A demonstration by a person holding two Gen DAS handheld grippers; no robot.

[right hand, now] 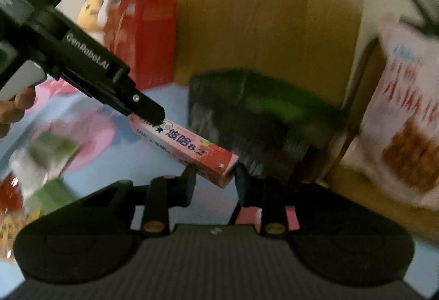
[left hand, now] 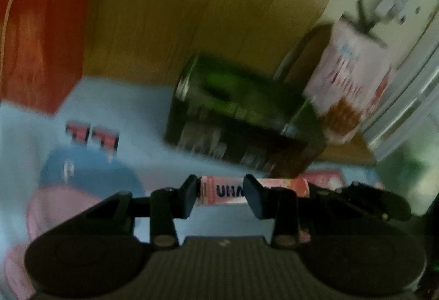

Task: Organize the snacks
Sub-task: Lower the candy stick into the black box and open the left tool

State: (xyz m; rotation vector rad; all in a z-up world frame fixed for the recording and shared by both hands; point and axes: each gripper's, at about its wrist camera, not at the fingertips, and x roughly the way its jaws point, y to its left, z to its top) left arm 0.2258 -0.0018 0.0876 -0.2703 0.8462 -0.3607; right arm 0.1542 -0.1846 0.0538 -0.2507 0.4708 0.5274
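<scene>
Beyond both pairs of fingers a wooden panel (right hand: 247, 11) closes off the back, and below it spreads a pale blue printed surface (left hand: 131, 108); whether that is a bed or a covered worktop cannot be told. A red carton (left hand: 41, 33) stands far to the left of the left fingers. A dark green box (right hand: 260, 121) lies just ahead of the right fingers, and a pink-and-white snack bag (right hand: 406, 121) leans to their right.

The smallest piece is the task's own: a long pink candy box (right hand: 186, 145), held off the surface between the two tools. The left gripper (right hand: 153, 114) pinches its far end with fingers nearly closed; the right gripper (right hand: 215, 175) clamps the near end, partly open around the box's width.

The step in hand looks like carrying the candy box to join the other snacks. Next, one gripper would probably need to let go so the other can set it down. Open room lies on the blue surface left of the green box; that box's near edge sits close ahead.
</scene>
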